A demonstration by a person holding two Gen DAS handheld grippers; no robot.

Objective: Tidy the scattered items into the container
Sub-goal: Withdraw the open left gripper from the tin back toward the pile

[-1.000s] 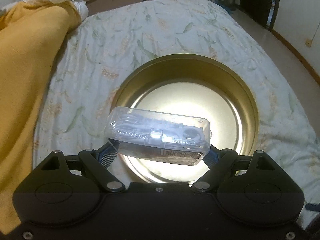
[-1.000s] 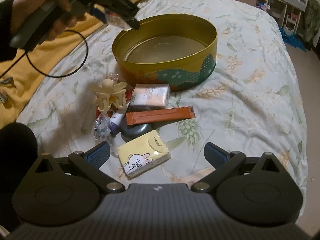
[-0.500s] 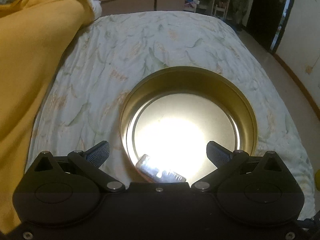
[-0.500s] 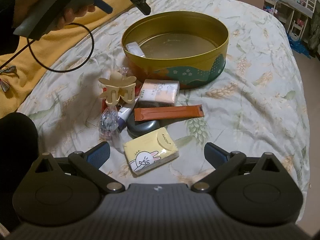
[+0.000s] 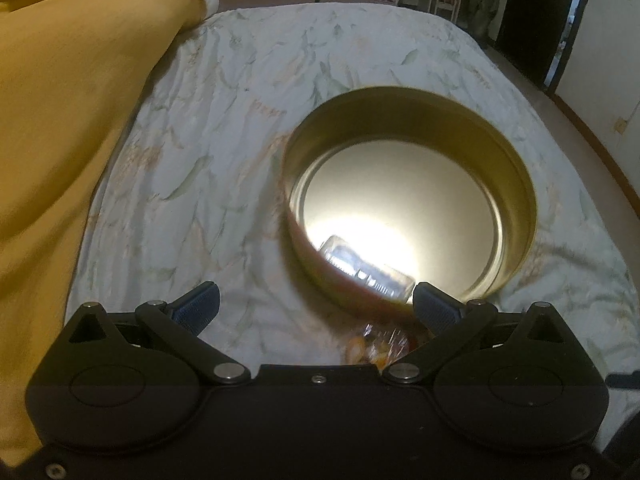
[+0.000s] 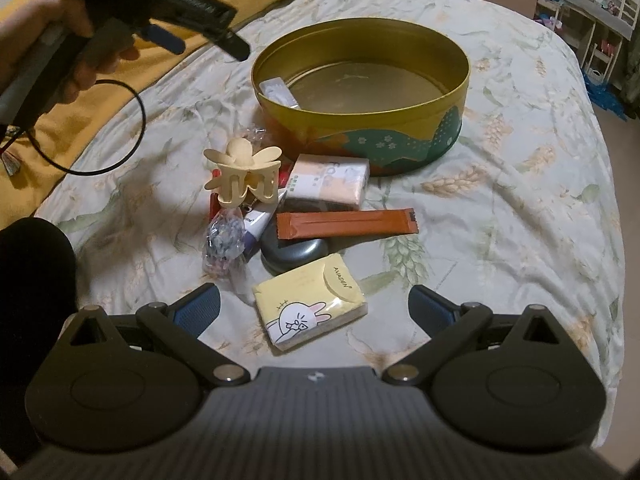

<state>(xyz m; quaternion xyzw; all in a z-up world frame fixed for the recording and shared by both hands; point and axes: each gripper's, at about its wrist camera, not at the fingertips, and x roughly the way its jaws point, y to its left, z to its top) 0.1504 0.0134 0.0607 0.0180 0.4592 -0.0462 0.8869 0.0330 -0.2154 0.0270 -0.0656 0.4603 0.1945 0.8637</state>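
A round gold tin (image 6: 424,136) stands on the bed; in the left wrist view its rim (image 5: 516,168) is ahead to the right. A clear plastic case (image 5: 366,270) leans inside its near-left wall, also seen in the right wrist view (image 6: 280,94). My left gripper (image 5: 316,304) is open and empty, held above the bed left of the tin (image 6: 200,40). My right gripper (image 6: 314,304) is open and empty, just before a yellow tissue pack (image 6: 310,306). Beyond lie an orange sachet (image 6: 346,224), a grey round case (image 6: 294,256), a pink tissue pack (image 6: 328,178), a cream hair claw (image 6: 244,174) and a small bag of beads (image 6: 224,240).
A yellow blanket (image 5: 60,120) covers the bed's left side. A black cable (image 6: 120,136) loops down from the left gripper's handle. The bed edge and floor (image 5: 600,128) are to the right, with shelves (image 6: 592,20) beyond the bed.
My left gripper opened and dropped the clear case into the tin, then drew back and left. My right gripper moved slightly nearer the yellow tissue pack.
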